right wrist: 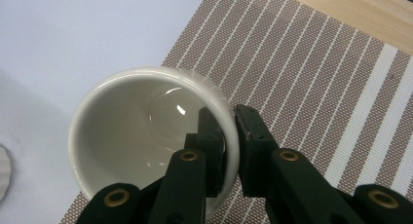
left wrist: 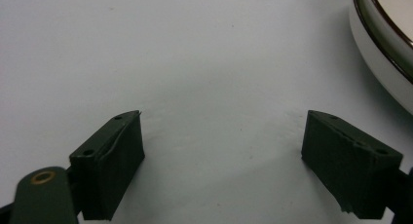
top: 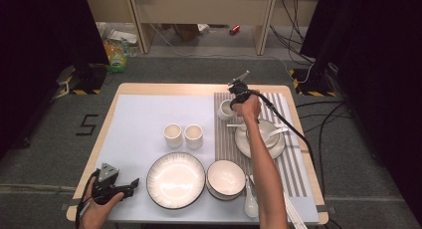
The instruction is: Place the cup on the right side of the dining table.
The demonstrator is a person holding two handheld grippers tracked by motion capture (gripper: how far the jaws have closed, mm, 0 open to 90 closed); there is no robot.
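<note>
While the right gripper [right wrist: 229,136] pinches the small white ceramic cup's [right wrist: 126,151] rim at one o'clock, keep it level (left gripper [left wrist: 221,165] idles, jaws apart).

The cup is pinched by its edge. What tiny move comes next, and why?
Probably lift it straight up a little. The right hand-held gripper is shut on the cup, one jaw inside the rim, one outside, at the striped mat's edge. Two more cups stand on the white sheet.
</note>
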